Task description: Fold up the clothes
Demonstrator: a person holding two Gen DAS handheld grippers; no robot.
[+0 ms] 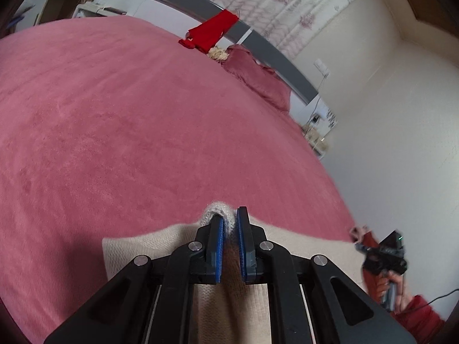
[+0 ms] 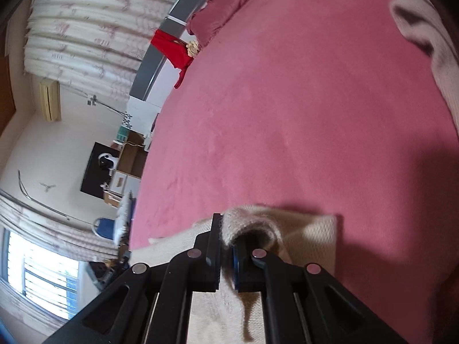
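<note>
A cream knitted garment (image 1: 155,245) hangs just above the pink bedcover (image 1: 129,120). My left gripper (image 1: 229,220) is shut on a bunched fold of its edge, and the cloth pokes out past the blue pads. In the right wrist view my right gripper (image 2: 226,226) is shut on another bunched part of the same cream garment (image 2: 309,232), with knit draped over its right finger. Another stretch of the cream knit (image 2: 421,31) shows at the upper right of that view. The right gripper (image 1: 383,261), held by a hand in a red sleeve, shows at the right edge of the left wrist view.
A red garment (image 1: 213,33) is draped over the grey headboard (image 1: 275,54), with a pink pillow (image 1: 258,80) beside it. Curtains and a pale wall lie beyond the bed. Boxes and a dark cabinet (image 2: 96,169) stand past the bed's side.
</note>
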